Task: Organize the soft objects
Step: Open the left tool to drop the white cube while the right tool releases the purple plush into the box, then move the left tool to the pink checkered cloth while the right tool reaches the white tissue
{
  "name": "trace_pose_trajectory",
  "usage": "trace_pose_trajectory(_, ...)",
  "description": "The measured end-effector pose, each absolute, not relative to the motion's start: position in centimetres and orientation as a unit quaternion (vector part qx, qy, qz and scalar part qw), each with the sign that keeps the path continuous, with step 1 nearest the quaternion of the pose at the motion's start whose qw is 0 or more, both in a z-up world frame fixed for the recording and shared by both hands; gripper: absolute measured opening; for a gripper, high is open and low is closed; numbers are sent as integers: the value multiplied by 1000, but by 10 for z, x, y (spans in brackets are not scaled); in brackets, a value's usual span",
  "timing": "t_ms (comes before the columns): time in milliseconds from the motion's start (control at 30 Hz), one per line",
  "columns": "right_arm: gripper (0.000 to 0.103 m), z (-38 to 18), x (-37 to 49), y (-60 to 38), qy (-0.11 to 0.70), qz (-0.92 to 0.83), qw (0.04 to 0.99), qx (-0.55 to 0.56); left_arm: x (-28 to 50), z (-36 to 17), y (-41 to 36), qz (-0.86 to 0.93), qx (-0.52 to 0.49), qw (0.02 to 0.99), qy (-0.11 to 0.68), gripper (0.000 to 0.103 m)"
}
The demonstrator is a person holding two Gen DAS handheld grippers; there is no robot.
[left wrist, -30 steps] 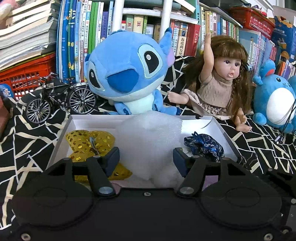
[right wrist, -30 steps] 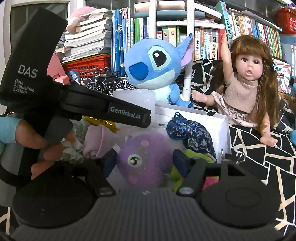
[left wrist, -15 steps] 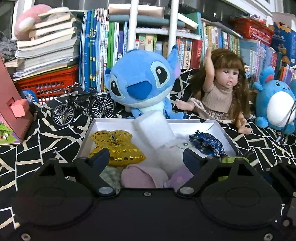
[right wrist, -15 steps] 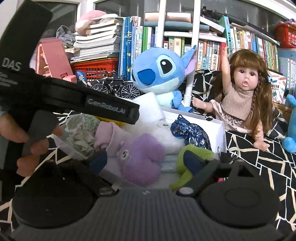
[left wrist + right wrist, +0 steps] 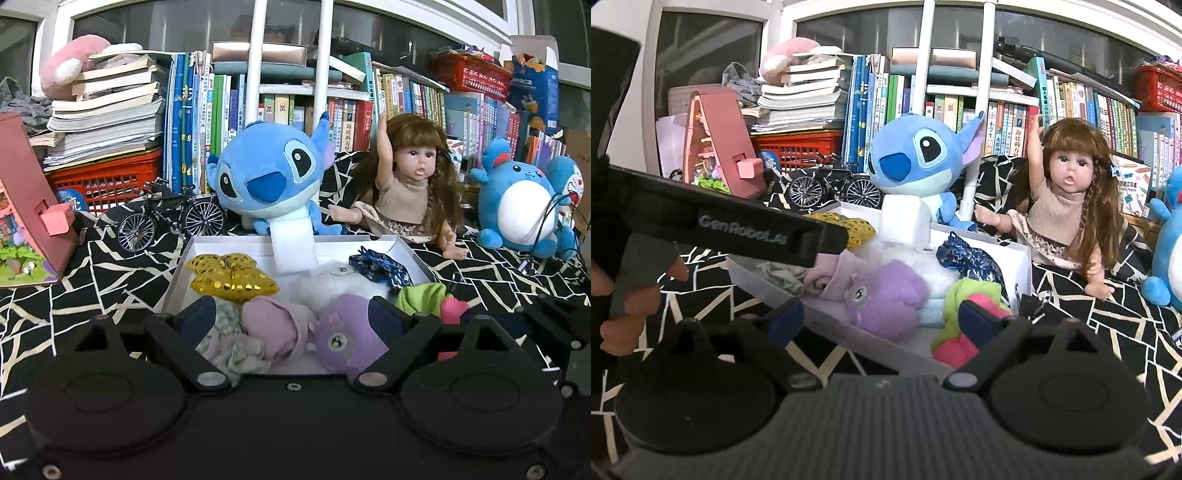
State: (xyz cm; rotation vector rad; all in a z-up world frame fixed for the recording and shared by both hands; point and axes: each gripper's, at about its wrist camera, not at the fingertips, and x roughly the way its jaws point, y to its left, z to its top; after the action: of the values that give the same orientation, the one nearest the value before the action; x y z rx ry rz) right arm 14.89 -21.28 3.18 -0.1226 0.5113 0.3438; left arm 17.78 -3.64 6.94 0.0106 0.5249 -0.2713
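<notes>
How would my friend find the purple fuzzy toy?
Look in front of the big blue Stitch plush for the white box full of soft things. At the box's near edge lies the purple plush, between a pink roll and a green toy. It alone is fuzzy lilac with one round eye.

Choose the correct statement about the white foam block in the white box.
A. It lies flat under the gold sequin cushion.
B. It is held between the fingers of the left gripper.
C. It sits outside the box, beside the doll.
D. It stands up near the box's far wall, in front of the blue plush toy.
D: the white foam block rises upright at the far wall of the white box, directly before the blue plush toy, with neither gripper touching it.
</notes>
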Motion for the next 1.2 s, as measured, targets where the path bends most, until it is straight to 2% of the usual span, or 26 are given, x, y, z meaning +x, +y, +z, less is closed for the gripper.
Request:
trace_pose_trajectory(767,95,18,95,-210,256,201,943,-70,91,42,20,-131,12,955,267,89)
trace_pose_trajectory(967,92,6,87,-199,277,237,927,-84,83,25,28,-139,22,947,289,71)
trace_pose_trajectory(1033,90,3,85,-193,280,246,923,-93,82,20,30,-146,19,943,298,60)
trace_pose_trajectory(1133,80,0,83,-185,285,258,917,-105,80,16,31,-159,15,937,309,52)
trace_pose_trajectory(1200,63,-2,81,-179,287,266,913,-111,80,13,30,-164,19,935,314,49)
